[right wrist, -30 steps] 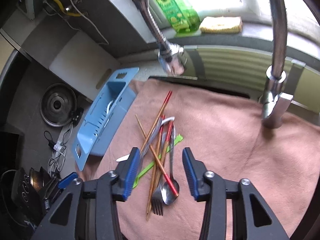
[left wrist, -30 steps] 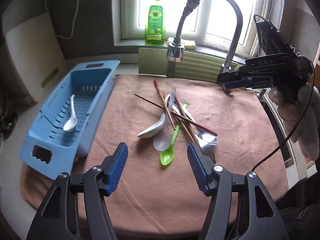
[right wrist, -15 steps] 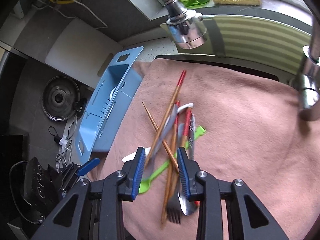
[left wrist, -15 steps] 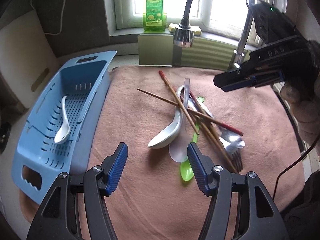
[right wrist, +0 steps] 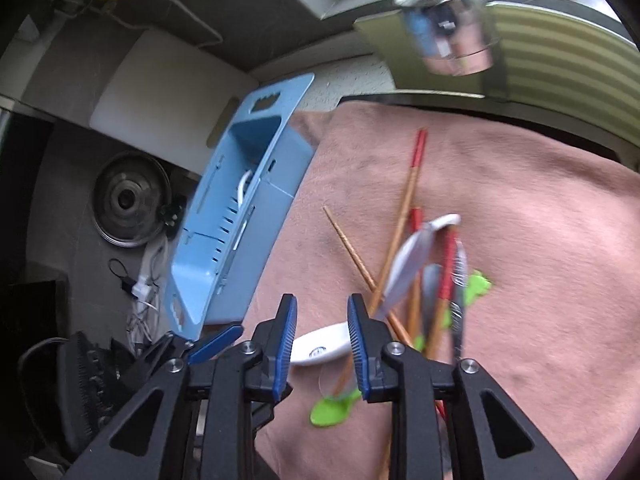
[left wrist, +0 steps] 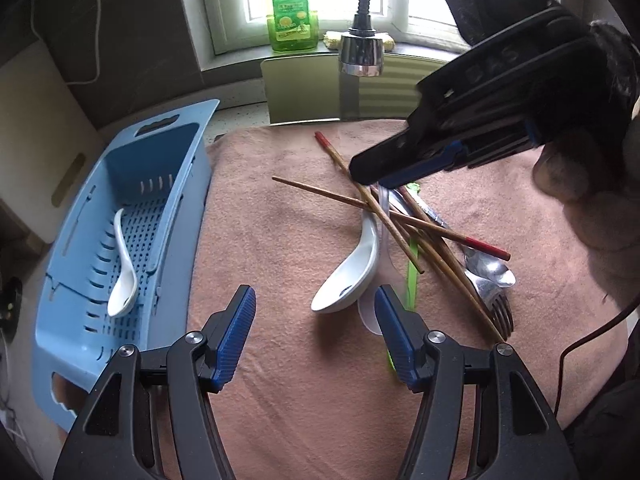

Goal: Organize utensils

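Narrowing right claw [right wrist: 322, 344] over utensil pile [left wrist: 404, 236], jaws just closing, nothing pinched; left claw [left wrist: 314, 338] spread, empty.

The left gripper [left wrist: 314, 322] points steeply downward with its jaws spread wide and nothing between the blue pads. The right gripper [right wrist: 322, 328] also angles downward; its jaws have just been closing, and they stand narrowly apart with no contact on either pad. In the left wrist view, a hand [left wrist: 592, 196] grasps the right gripper's body from behind.
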Demonstrator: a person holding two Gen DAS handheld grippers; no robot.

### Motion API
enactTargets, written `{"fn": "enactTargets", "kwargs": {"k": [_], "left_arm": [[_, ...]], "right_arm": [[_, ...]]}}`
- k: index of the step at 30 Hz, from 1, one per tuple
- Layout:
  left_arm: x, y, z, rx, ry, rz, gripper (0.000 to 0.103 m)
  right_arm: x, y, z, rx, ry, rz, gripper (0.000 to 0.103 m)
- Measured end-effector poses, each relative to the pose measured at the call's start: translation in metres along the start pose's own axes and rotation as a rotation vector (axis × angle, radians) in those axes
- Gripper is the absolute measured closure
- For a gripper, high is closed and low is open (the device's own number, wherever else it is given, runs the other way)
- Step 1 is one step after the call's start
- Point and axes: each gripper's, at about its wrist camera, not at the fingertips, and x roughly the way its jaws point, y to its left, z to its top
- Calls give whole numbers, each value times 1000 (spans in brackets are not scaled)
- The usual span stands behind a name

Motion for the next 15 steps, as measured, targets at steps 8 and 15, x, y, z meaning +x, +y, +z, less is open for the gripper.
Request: {"fn": "enactTargets", "kwargs": {"k": [8, 15], "left_arm": [[-10, 8, -4, -42, -27, -16, 41], [-22, 17, -8, -89, -64, -44, 41]], "right_arm": [[25, 26, 11, -172, -14, -224, 80], [53, 41, 23, -314, 50, -354, 80]]}}
